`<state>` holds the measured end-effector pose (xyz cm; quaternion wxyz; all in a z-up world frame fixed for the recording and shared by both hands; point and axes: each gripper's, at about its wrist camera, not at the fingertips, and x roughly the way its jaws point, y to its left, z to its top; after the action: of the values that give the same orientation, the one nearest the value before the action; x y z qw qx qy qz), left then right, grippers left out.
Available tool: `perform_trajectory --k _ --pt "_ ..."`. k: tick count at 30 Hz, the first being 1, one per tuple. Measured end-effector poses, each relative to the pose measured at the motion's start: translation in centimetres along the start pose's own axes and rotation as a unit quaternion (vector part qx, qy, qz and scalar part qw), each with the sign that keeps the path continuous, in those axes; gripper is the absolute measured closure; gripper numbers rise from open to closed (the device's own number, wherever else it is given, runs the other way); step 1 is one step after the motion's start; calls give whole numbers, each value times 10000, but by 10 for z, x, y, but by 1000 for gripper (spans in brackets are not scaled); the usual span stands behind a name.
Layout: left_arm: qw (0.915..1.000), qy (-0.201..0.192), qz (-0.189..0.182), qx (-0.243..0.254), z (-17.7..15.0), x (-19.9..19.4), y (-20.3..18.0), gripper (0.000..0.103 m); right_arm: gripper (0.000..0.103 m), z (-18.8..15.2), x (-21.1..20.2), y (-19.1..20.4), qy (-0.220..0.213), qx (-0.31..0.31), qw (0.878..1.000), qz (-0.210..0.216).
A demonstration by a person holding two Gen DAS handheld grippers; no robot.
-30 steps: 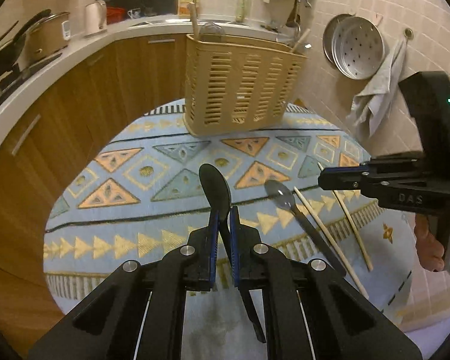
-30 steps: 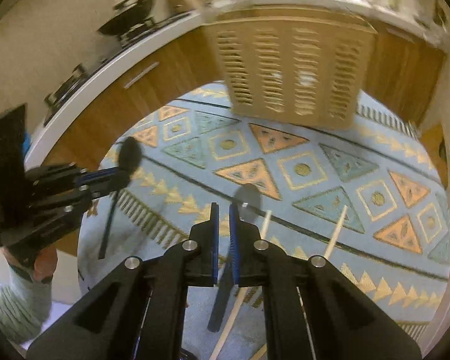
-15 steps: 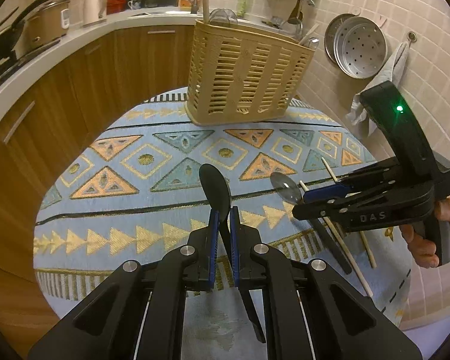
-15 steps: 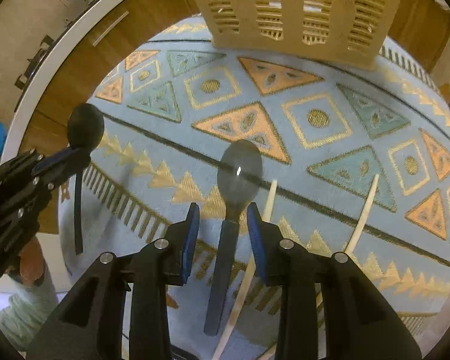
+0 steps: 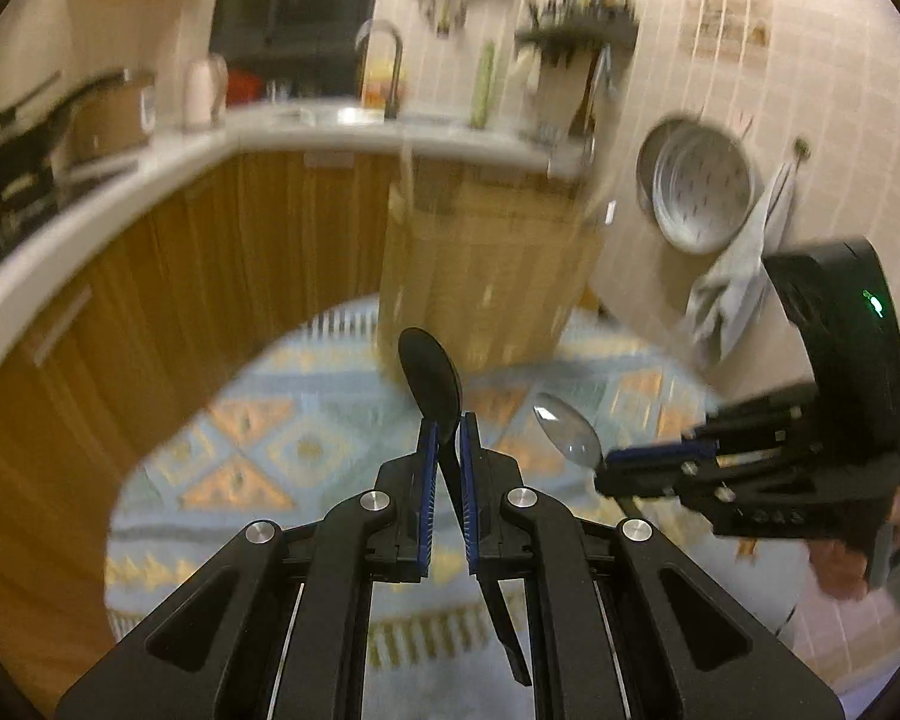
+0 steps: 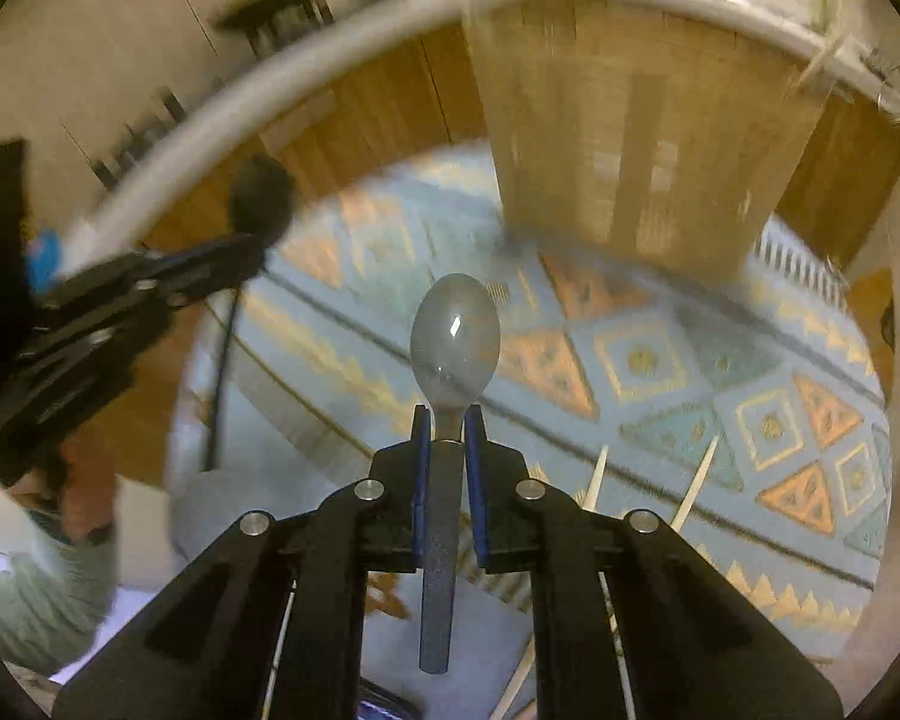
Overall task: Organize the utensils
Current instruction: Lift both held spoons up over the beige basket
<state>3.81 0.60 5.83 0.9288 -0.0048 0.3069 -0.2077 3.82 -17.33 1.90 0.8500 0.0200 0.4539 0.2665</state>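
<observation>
My left gripper [image 5: 444, 420] is shut on a black spoon [image 5: 431, 375], bowl pointing forward, held above the patterned cloth. My right gripper [image 6: 448, 414] is shut on the dark handle of a silver spoon [image 6: 455, 345], lifted off the cloth. Each gripper shows in the other's view: the right gripper [image 5: 612, 459] with the silver spoon [image 5: 567, 432], the left gripper [image 6: 252, 252] with the black spoon [image 6: 261, 195]. The beige slotted utensil basket [image 5: 486, 276] stands ahead at the far edge of the cloth; it also shows in the right wrist view [image 6: 642, 138]. Both views are motion-blurred.
Two wooden chopsticks [image 6: 594, 474] lie on the cloth [image 6: 660, 360] under the right gripper. Wooden cabinets [image 5: 180, 276] and a white counter curve behind. A round metal tray [image 5: 699, 189] and a towel [image 5: 732, 294] hang on the tiled wall at right.
My right gripper opened over the silver spoon, shut on its handle and lifted it off the cloth. Both grippers have risen and tilted up; the left still holds the black spoon.
</observation>
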Motion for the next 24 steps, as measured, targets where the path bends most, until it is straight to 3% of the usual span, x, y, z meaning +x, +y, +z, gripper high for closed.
perform_trajectory --k 3,5,9,12,15,20,24 --pt "9984 -567 -51 -3 27 -15 -8 97 94 14 -26 1 -632 152 9978 132" --pt "9951 -983 37 64 47 -20 -17 97 94 27 -49 1 -1261 66 9919 -127" --pt "9852 -1689 253 163 84 -11 -36 97 94 58 -84 -24 -2216 313 9743 -268" --pt "9756 -2133 422 299 104 7 -52 97 94 75 -95 -39 -2797 369 9570 -681" --pt "9689 -2393 529 335 117 34 -62 97 94 94 -92 -58 -3335 452 9347 -1142" --pt "9613 -2536 940 518 126 81 -77 97 94 114 -76 -82 -3673 506 9157 -1548" --pt "9625 -2477 1032 401 126 106 -70 97 94 123 -53 -95 -3841 471 9047 -1783"
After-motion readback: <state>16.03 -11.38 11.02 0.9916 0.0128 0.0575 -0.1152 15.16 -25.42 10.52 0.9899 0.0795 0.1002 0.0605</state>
